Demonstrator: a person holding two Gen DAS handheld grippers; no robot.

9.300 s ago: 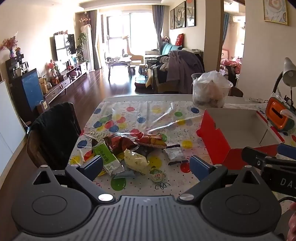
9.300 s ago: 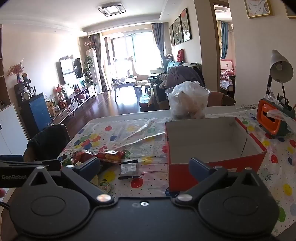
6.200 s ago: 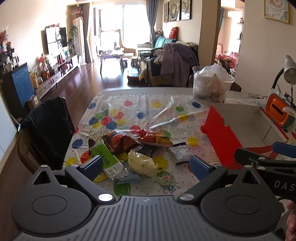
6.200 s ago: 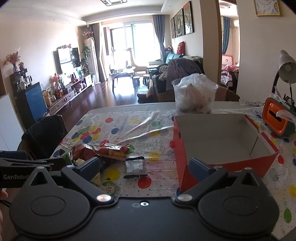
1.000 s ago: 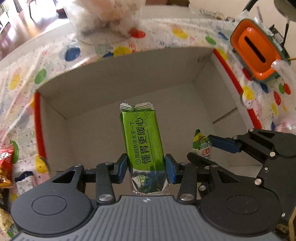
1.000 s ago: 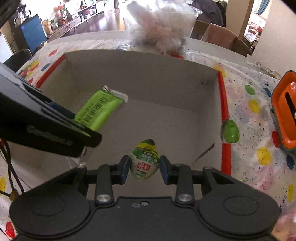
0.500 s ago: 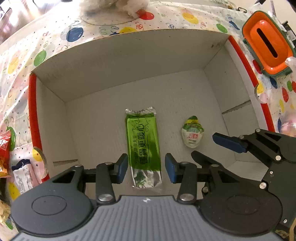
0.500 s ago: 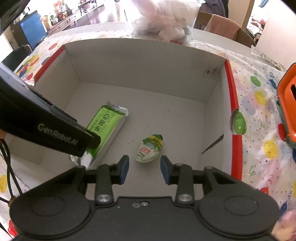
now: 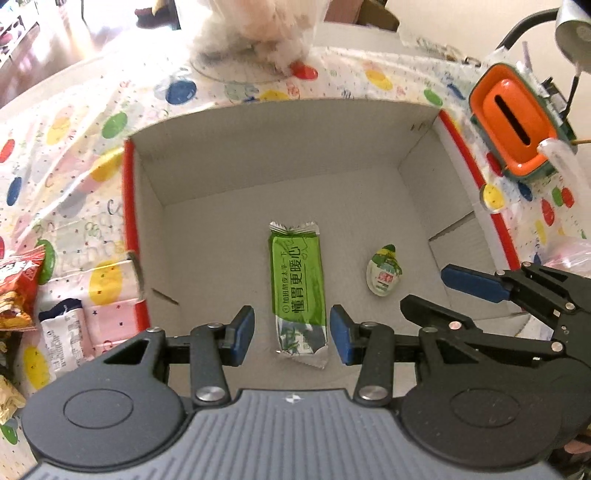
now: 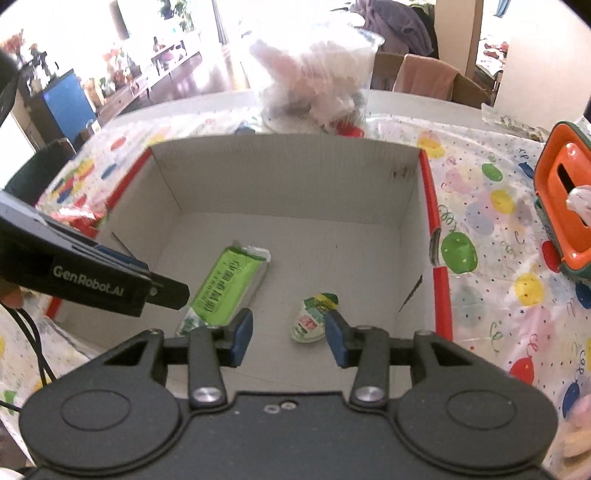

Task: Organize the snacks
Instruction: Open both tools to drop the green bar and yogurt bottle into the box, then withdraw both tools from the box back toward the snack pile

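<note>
A red cardboard box (image 9: 130,206) with a grey inside stands on the dotted tablecloth. A long green snack bar (image 9: 298,280) lies flat on its floor. A small green-and-white packet (image 9: 383,272) lies to the bar's right. My left gripper (image 9: 291,334) is open and empty, held above the bar's near end. My right gripper (image 10: 289,339) is open and empty, held above the small packet (image 10: 312,317). The bar (image 10: 227,286) and the box (image 10: 430,206) also show in the right wrist view. The right gripper (image 9: 439,291) shows in the left wrist view.
More snack packets (image 9: 18,280) lie on the table left of the box. An orange tissue holder (image 9: 513,125) stands to the right. A clear container with a white bag (image 10: 314,70) stands behind the box. A lamp (image 9: 572,33) is at far right.
A second ago both grippers were shut on their snacks inside the box. Both jaws opened, the bar and the packet now lie on the box floor, and both grippers have risen.
</note>
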